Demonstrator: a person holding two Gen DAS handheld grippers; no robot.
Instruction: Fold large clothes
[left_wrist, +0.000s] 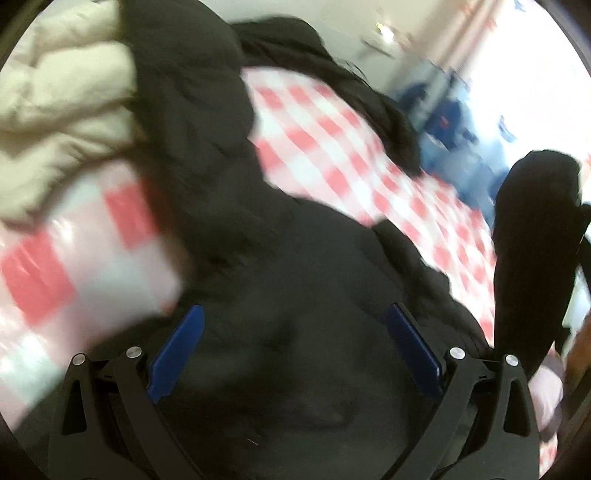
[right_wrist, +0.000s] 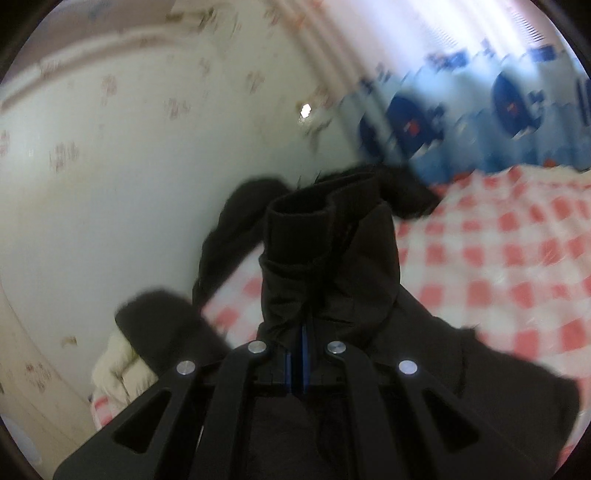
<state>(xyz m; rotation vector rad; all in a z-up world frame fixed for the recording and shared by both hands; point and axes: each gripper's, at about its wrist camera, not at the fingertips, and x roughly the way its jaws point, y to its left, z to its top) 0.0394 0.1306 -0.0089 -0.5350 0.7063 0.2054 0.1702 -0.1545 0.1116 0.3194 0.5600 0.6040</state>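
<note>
Cream quilted puffer jacket (left_wrist: 55, 99) heaped far left, set aside. Big black padded coat (left_wrist: 258, 258) sprawls on red-white checked cloth (left_wrist: 332, 147). Left gripper (left_wrist: 295, 347) spread wide, empty, coat body right under it. Right gripper (right_wrist: 301, 343) pinched tight on black ribbed-cuff sleeve (right_wrist: 325, 236), raised, probably to fold inward.

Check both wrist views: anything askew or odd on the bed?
Nothing damaged or spilled. The black coat lies crumpled, half over the cream puffer jacket; the right gripper is shut on its sleeve. Expected mid-fold.
</note>
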